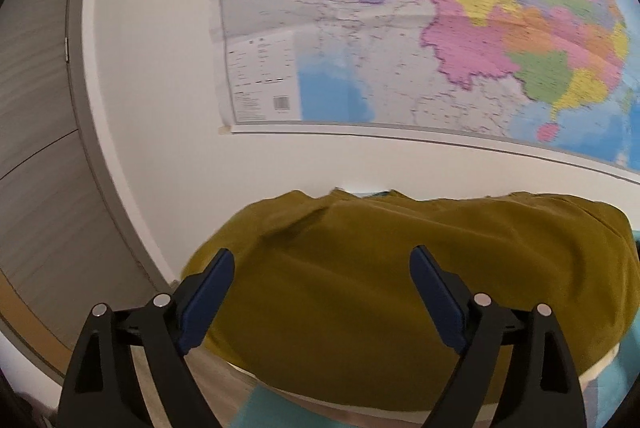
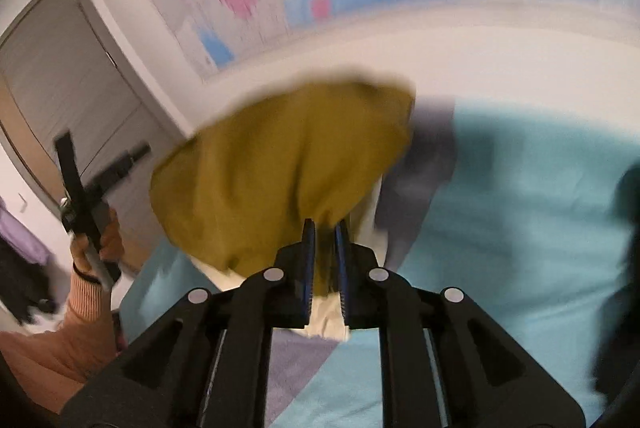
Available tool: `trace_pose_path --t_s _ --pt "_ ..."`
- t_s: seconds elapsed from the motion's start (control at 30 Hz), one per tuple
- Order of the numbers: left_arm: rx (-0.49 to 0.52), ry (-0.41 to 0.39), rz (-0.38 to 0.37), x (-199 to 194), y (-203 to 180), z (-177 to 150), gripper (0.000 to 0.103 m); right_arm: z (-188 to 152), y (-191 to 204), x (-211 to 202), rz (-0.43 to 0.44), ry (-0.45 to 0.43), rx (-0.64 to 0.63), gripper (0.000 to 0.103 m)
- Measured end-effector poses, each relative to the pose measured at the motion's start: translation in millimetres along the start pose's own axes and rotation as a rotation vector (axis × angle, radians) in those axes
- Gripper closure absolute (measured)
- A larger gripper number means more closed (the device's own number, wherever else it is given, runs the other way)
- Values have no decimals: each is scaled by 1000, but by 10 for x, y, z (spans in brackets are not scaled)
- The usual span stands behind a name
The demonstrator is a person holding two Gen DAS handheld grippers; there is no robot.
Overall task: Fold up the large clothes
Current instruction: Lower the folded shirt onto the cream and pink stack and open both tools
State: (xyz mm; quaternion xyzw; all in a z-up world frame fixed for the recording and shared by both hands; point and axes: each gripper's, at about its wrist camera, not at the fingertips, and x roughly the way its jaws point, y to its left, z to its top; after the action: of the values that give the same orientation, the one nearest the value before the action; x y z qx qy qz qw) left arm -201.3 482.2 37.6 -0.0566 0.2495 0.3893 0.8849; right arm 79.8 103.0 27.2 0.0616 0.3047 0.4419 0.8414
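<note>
A mustard-yellow garment point(image 1: 400, 268) lies in a broad heap over the bed's corner in the left wrist view. My left gripper point(image 1: 322, 254) hovers just in front of it, open wide, its blue pads point(image 1: 208, 292) clear of the cloth with nothing between them. In the blurred right wrist view, my right gripper point(image 2: 325, 228) is shut on a bunched edge of the mustard garment point(image 2: 288, 164), which billows up beyond the fingers. At the far left of that view a hand in an orange sleeve point(image 2: 96, 240) holds the other gripper's handle.
A teal bedspread point(image 2: 520, 208) covers the bed, with white fabric point(image 2: 328, 312) and a dark grey piece point(image 2: 424, 168) under the garment. A large coloured map point(image 1: 400, 28) hangs on the white wall behind. A grey door point(image 1: 36, 148) stands at the left.
</note>
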Motion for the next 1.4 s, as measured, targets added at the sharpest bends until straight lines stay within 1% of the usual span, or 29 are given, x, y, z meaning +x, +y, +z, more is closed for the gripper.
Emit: trace_pose_path --t_s 0.03,0.07,0.13,0.2,0.23,0.3,0.33,0.37,0.43,0.47,0.53,0.57,0.63,0.67,0.73,0.8,0.87,0.93,1.0,1.03,1.07,1.13,1.23,1.3,1.4 --pt "-1 11 -28 -6 -45 -12 16 67 73 -114 -15 -44 -27 78" --pt "1 23 -59 -9 -95 -27 16 145 170 -216 -15 -90 -60 64" --pt "11 32 -101 -8 -205 -64 15 303 343 -230 -10 -132 -105 48" --pt "21 41 -110 33 -304 -99 14 409 459 -95 -23 -134 -144 48" --pt "19 55 -115 69 -354 -120 14 480 502 46 -17 -122 -151 48" --pt "12 100 -148 171 -429 -169 14 545 496 271 -17 -87 -150 52" --pt "10 116 -147 209 -442 -184 14 563 495 418 -13 -57 -146 54" --pt "18 139 -149 275 -465 -217 14 560 449 618 -8 4 -129 58" --pt "18 187 -129 407 -465 -283 14 439 324 825 7 77 -77 58" --pt "11 207 -138 469 -442 -316 11 338 232 937 40 116 -33 58" --pt "-16 224 -142 530 -379 -366 11 223 138 1004 57 140 6 58" --pt "-19 217 -144 518 -364 -372 11 174 100 988 67 142 25 58" --pt "-21 204 -131 461 -361 -363 12 145 121 870 64 120 26 57" --pt "-22 196 -134 412 -372 -357 12 145 164 789 51 104 9 55" --pt "-20 174 -138 291 -418 -338 12 139 298 604 16 51 -47 55" --pt "-7 142 -150 139 -499 -320 12 114 398 491 8 6 -86 55" --pt "6 119 -178 -11 -603 -321 12 61 523 386 14 -34 -134 55" --pt "20 113 -218 -113 -736 -329 12 3 615 389 23 -35 -166 55" --pt "46 116 -259 -160 -889 -366 12 -78 667 527 21 17 -189 56" --pt "61 117 -256 -162 -959 -388 9 -131 670 630 -2 44 -199 57" --pt "77 116 -236 -143 -1028 -420 8 -159 656 684 -7 60 -200 57" --pt "90 129 -212 -85 -1101 -479 7 -205 630 769 -14 73 -192 57" --pt "89 123 -188 -113 -1114 -506 7 -238 646 747 -20 57 -182 57" --pt "79 122 -188 -152 -1100 -467 7 -241 662 661 -9 32 -170 53" --pt "63 102 -182 -287 -1064 -415 7 -267 689 548 -7 8 -169 52"
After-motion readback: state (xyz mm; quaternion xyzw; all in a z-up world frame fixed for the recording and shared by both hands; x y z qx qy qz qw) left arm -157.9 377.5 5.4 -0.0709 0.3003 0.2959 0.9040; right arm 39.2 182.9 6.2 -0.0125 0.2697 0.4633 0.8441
